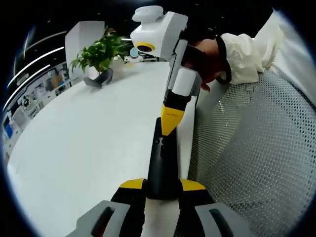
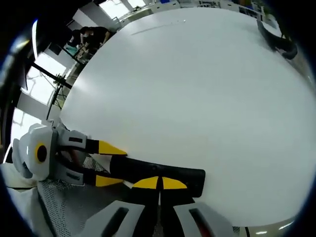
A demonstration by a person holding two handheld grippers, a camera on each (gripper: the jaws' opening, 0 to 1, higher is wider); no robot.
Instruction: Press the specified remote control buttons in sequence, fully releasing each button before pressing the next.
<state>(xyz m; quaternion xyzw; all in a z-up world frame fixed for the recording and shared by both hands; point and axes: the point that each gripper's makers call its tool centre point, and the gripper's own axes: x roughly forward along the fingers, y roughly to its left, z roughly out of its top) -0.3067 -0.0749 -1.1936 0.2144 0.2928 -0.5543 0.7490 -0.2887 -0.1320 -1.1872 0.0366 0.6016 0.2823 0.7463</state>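
From where I sit, I see a wide white table (image 1: 89, 143) with a leafy green potted plant (image 1: 101, 54) standing at its far end. Beside the table's edge is a chair with a grey mesh seat (image 1: 252, 148). Beyond the table in the right gripper view, people (image 2: 91, 37) sit near bright windows (image 2: 32, 106)

No text, label, brand or number can be read on anything in either view.
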